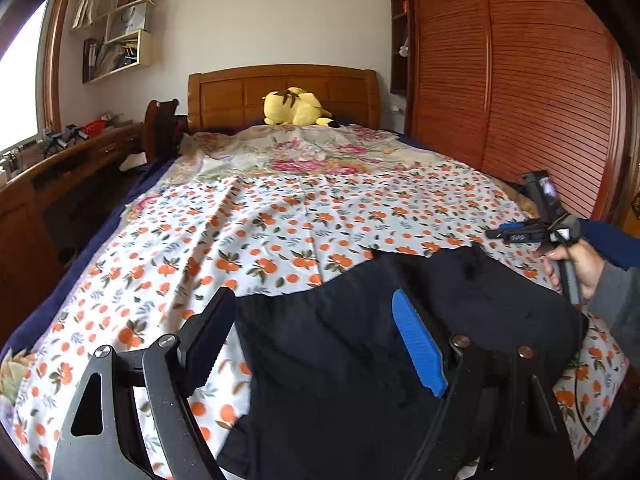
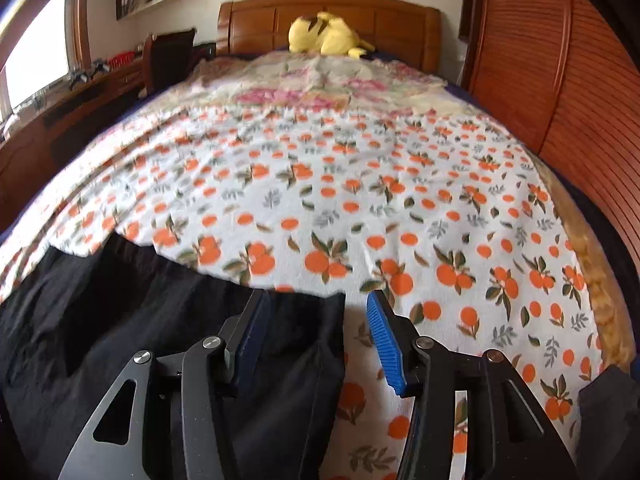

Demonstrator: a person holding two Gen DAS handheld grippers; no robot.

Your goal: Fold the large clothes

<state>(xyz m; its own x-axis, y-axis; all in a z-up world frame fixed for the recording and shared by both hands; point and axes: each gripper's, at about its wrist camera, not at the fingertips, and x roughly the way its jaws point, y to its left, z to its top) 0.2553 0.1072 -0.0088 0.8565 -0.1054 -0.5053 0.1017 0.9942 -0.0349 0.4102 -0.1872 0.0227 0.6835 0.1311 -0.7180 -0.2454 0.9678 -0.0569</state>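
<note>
Black garment (image 1: 400,320) lies flat on the bed (image 1: 240,216), under both claws. Left claw (image 1: 316,344) wide open, empty, straddling the cloth. Right claw (image 2: 316,340) half open, empty, over the garment's edge. Between folds, it seems; next move needs fresh grips on an edge.

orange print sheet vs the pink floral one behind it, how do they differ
The orange print sheet shows small oranges on white; the pink floral sheet has large pink blooms on cream. The orange one lies nearer, partly under the black garment; the floral one reaches the yellow plush toy. Both lie spread and slightly wrinkled.
</note>
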